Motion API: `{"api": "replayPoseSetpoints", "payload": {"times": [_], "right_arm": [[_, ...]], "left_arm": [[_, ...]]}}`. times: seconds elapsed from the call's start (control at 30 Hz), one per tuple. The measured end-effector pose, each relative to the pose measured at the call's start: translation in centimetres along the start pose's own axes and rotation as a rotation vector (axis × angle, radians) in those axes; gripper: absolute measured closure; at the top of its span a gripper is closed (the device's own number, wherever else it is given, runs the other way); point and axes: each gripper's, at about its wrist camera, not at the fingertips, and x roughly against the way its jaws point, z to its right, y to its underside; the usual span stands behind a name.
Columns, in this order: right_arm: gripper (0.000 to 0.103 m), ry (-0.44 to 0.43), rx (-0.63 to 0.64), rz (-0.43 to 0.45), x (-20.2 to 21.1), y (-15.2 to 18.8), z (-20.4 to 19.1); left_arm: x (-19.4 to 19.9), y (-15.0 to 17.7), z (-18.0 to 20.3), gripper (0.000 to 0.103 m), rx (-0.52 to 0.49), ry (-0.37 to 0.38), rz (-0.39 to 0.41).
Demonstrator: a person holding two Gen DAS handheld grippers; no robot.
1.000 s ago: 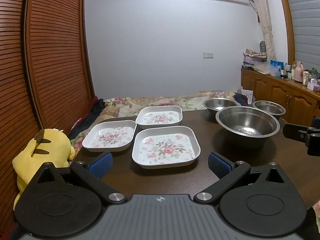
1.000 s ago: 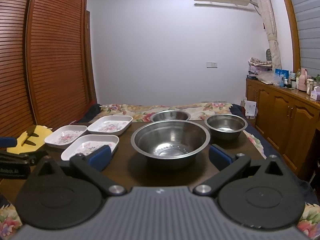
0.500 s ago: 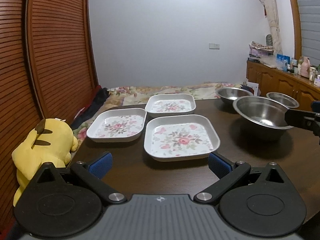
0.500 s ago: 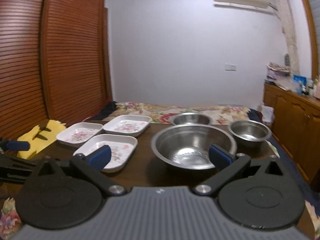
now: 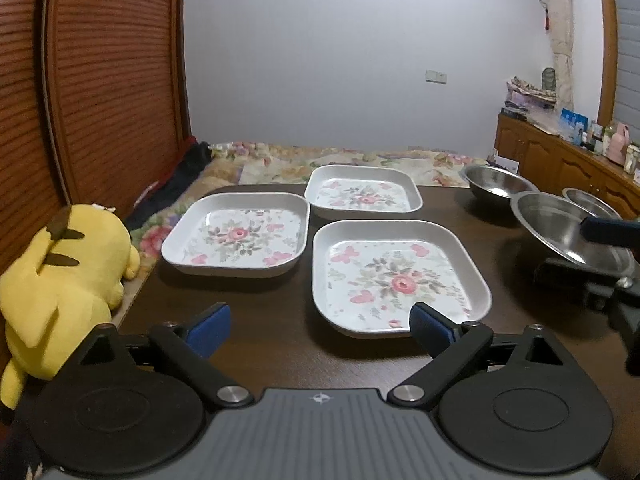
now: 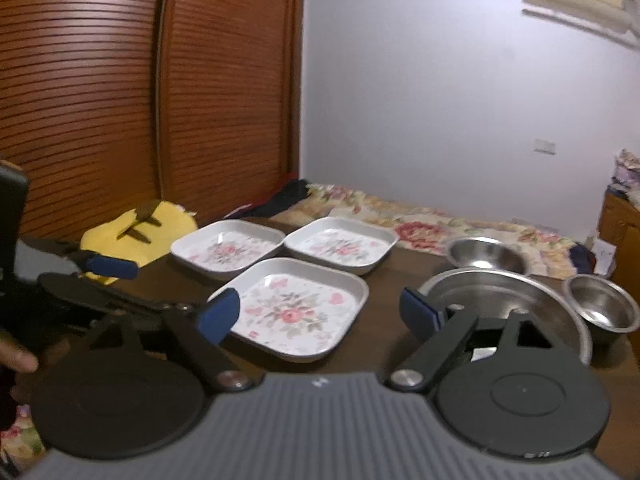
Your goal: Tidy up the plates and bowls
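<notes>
From the left wrist camera, the left gripper [image 5: 320,326] hangs over the near edge of a dark brown table [image 5: 260,332]. Its two blue fingers are wide apart and hold nothing. Three white square plates with pink flowers lie on the table. The near plate [image 5: 398,278] lies just ahead of the right finger. The left plate [image 5: 238,234] lies beside it, and the far plate [image 5: 363,193] lies behind it. The plates sit close together. On the right, a big steel bowl [image 5: 568,236] looks tilted, with a blue finger across its rim. A mid-size steel bowl [image 5: 496,184] sits behind it. A yellow plush toy [image 5: 60,284] lies off the left edge of the table.

From the right wrist camera, the right gripper [image 6: 320,312] has its fingers wide apart, with nothing between them. The near plate [image 6: 296,308] lies just past the left finger. The left plate [image 6: 228,248] and far plate [image 6: 340,244] lie behind it. The big steel bowl [image 6: 508,304] is by the right finger; I cannot tell if they touch. A small steel bowl [image 6: 602,308] sits to its right, and the mid-size steel bowl [image 6: 486,254] sits behind. The left gripper [image 6: 112,268] shows at the left side.
</notes>
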Motion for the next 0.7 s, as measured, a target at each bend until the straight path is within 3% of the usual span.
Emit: {"api": "replayPoseSetpoints", "payload": {"times": [0.3,0.53,0.7], "right_arm": [[0.041,-0.015,-0.014,-0.086,-3.5,-0.1,-0.6],[0.049,0.011,-0.014,-0.124,-5.4,0.8,-1.3],[0.053,0.07,-0.018,-0.146,-6.9,1.4,-1.5]], "left_arm": [[-2.2,-0.7,-2.1,0.026,0.033,0.057,-0.013],[-3.3,-1.0,-2.3,0.041,0.025,0.13,0.012],[-4.3,-1.1,-1.6,0.045,-0.011,0.153,0.012]]}}
